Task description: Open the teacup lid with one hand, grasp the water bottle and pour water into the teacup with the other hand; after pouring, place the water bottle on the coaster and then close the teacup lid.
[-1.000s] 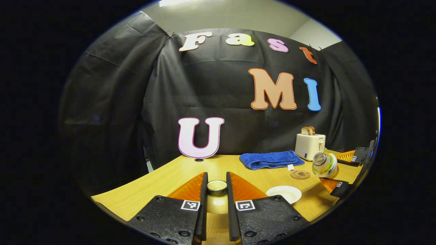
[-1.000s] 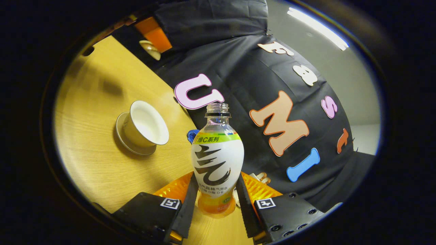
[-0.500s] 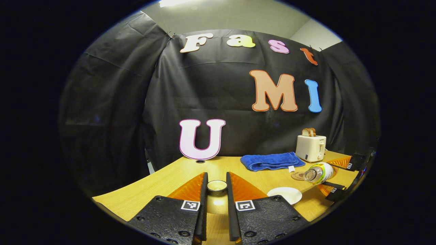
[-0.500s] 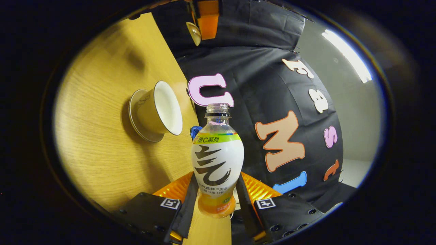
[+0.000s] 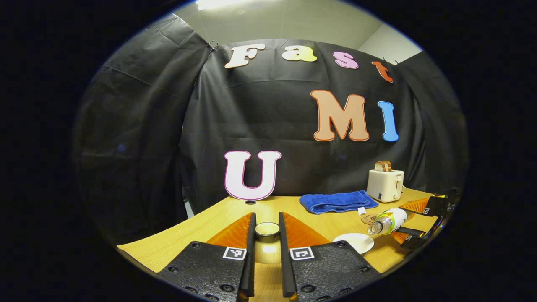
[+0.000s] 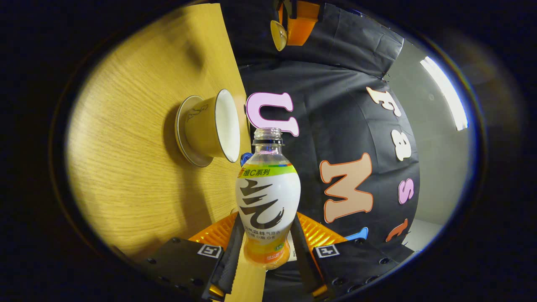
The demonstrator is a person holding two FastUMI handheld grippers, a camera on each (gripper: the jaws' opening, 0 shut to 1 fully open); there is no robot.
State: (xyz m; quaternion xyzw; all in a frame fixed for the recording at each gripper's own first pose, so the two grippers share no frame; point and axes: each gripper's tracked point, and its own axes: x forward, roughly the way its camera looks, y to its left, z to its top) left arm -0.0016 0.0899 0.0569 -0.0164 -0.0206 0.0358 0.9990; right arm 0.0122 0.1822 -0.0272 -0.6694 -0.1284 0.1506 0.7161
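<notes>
My left gripper [image 5: 267,220] is shut on the teacup lid [image 5: 267,230], holding it up over the wooden table [image 5: 218,222]. To its right stands the open white teacup [image 5: 354,242]. Above the cup's right rim, the capless water bottle [image 5: 388,220] lies tilted with its mouth down and to the left, held by my right gripper [image 5: 413,223]. In the right gripper view the right gripper [image 6: 267,218] is shut on the bottle [image 6: 267,197]. The teacup [image 6: 212,126] on its saucer lies beyond the bottle's mouth. The left gripper [image 6: 293,19] with the lid [image 6: 278,35] is at the top.
A round cork coaster [image 5: 368,218] lies just behind the bottle. A folded blue towel [image 5: 337,201] and a white toaster [image 5: 385,184] with bread stand at the back right. The black cloth wall closes off the table's far side.
The right gripper has tipped the bottle further and lowered it, bringing its mouth down to the teacup's rim. The left gripper still holds the lid and has barely shifted.
</notes>
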